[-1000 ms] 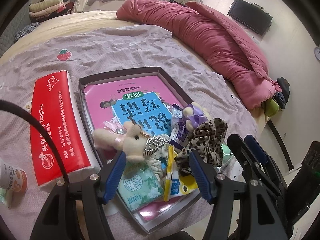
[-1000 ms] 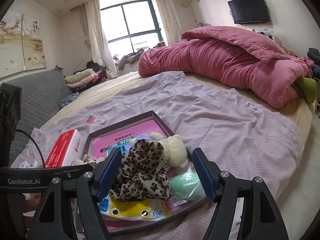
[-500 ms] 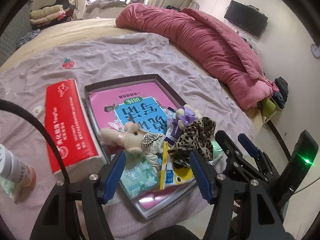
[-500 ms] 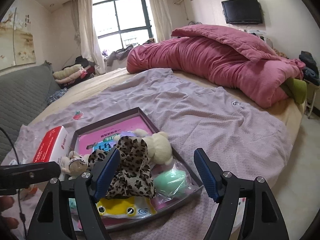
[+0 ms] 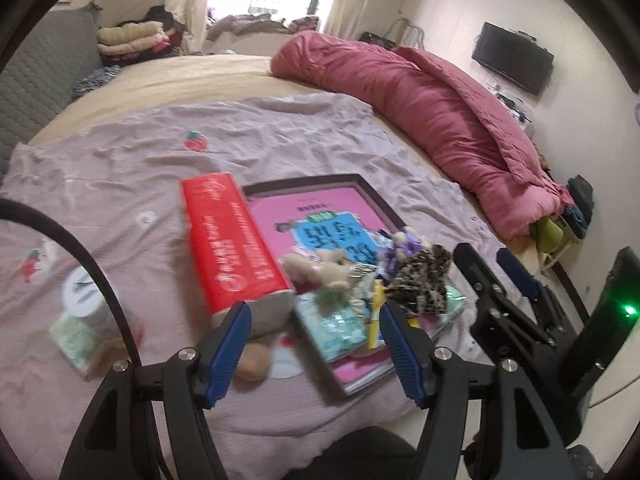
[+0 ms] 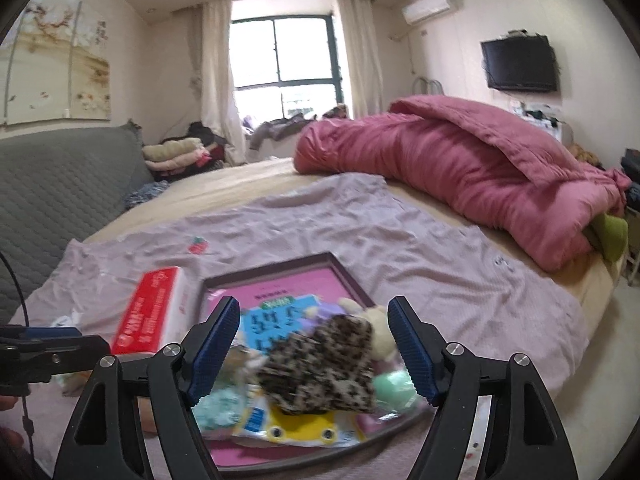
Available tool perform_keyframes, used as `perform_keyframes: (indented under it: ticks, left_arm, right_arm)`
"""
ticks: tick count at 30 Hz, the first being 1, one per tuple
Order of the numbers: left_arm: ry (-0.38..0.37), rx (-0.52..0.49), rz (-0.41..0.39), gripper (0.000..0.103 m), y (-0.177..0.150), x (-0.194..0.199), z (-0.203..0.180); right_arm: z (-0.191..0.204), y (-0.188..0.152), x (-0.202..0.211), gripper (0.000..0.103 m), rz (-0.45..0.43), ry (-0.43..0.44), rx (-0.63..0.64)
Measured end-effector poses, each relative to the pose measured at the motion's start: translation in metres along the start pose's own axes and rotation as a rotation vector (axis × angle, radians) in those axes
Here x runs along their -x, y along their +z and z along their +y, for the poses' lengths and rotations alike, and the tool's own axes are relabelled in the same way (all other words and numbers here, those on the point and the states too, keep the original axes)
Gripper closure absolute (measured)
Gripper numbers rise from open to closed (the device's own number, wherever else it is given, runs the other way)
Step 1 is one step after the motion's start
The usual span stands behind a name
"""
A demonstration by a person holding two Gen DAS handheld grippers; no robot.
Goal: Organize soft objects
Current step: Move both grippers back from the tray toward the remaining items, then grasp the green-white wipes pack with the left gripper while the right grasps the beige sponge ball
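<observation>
A dark-framed tray (image 5: 360, 184) lies on the mauve sheet, with a pink book in it and soft things piled at its near end. The pile holds a leopard-print scrunchie (image 5: 424, 280), a cream plush toy (image 5: 320, 268) and a green tissue packet (image 5: 336, 324). My left gripper (image 5: 314, 328) hangs open above the tray's near corner and holds nothing. My right gripper (image 6: 314, 316) is open too, with the scrunchie (image 6: 320, 364) lying below and beyond its blue pads, untouched. A second cream plush (image 6: 376, 328) and a bagged green ball (image 6: 392, 386) sit beside the scrunchie.
A red tissue pack (image 5: 232, 240) lies against the tray's left side. A white-lidded jar (image 5: 84, 296) and a small green packet (image 5: 76, 336) sit further left. A pink duvet (image 6: 460, 168) fills the far right of the bed. The bed's edge runs just below the tray.
Both grippers have drawn back and risen from the tray, so the pile looks smaller. The left view has swung so the tissue pack sits nearer the middle. Nothing was picked up.
</observation>
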State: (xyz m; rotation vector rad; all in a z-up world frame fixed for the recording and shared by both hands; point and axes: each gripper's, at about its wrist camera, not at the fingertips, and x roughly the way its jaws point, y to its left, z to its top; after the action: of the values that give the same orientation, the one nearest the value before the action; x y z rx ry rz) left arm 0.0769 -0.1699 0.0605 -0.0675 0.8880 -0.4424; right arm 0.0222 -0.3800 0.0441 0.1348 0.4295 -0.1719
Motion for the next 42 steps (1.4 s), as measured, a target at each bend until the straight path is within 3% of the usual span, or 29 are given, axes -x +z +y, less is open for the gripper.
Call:
perform_keyframes:
  ticks: [9, 25, 31, 36, 42]
  left_arm:
    - [0.026, 0.069, -0.057, 0.037, -0.003, 0.042, 0.043]
    - [0.133, 0.262, -0.146, 0.036, -0.016, 0.108, 0.155]
    - [0.174, 0.33, -0.107, 0.036, -0.033, 0.105, 0.197]
    - [0.225, 0.317, -0.064, 0.036, -0.046, 0.096, 0.214]
    - [0.226, 0.341, -0.002, 0.036, -0.061, 0.07, 0.232]
  right_arm:
    - [0.05, 0.012, 0.027, 0.025, -0.044, 0.08, 0.089]
    - [0.122, 0.019, 0.064, 0.025, -0.05, 0.216, 0.182]
    - [0.139, 0.016, 0.069, 0.025, -0.022, 0.26, 0.182]
    - [0.145, 0.013, 0.066, 0.025, 0.023, 0.282, 0.144]
    - [0.157, 0.003, 0.06, 0.025, 0.062, 0.293, 0.157]
